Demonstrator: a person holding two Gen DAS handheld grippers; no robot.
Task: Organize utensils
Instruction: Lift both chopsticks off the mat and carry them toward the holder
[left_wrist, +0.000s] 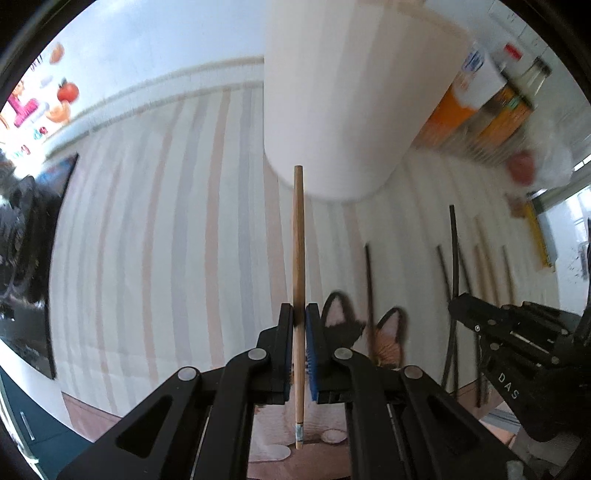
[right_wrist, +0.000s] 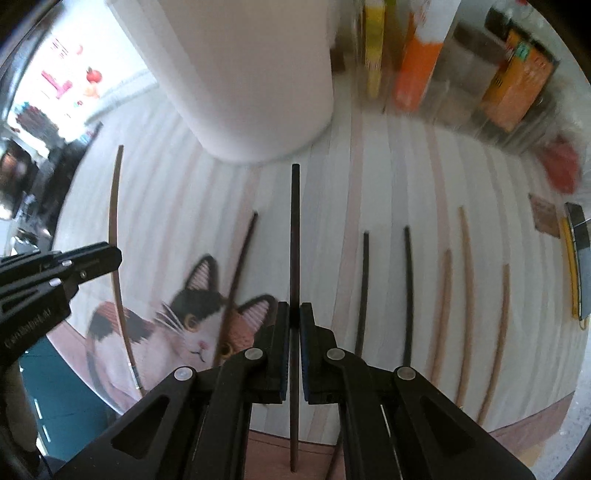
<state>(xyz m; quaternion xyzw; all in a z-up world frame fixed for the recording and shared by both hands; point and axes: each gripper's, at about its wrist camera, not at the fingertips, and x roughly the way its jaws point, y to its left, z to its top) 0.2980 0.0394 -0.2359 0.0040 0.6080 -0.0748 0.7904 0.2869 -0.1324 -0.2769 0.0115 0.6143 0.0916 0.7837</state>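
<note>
Light wooden chopstick (left_wrist: 298, 280): I had it pinched in my left gripper (left_wrist: 299, 321), jaws pressed flat on the stick about a third of the way up from its banded end, far tip aimed at the base of the white cylinder container (left_wrist: 343, 110).

Dark chopstick (right_wrist: 294, 258): my right gripper (right_wrist: 294, 319) was clamped on it, pads squeezing the shaft, far tip reaching toward the same white container (right_wrist: 251, 74).

Left gripper from the right wrist camera (right_wrist: 55, 280): it came in from the left edge, and the pale stick (right_wrist: 115, 236) it carried arced up past its jaws.

Right gripper from the left wrist camera (left_wrist: 517, 332): it sat low on the right, a dark stick (left_wrist: 453, 258) running up from its tip.

Loose chopsticks: two dark ones (right_wrist: 364, 291) (right_wrist: 407, 291) and three light wooden ones (right_wrist: 443, 310) (right_wrist: 466, 295) (right_wrist: 498, 339) lay side by side on the mat, right of my right gripper; another dark one (right_wrist: 240, 266) lay slanted across the cat's ear.

Mat: striped cloth (right_wrist: 388, 184) with a calico cat print (right_wrist: 184, 325) under both grippers.

Background: orange cartons (right_wrist: 421, 55) and a box (right_wrist: 517, 85) stood behind the container, blurred.
</note>
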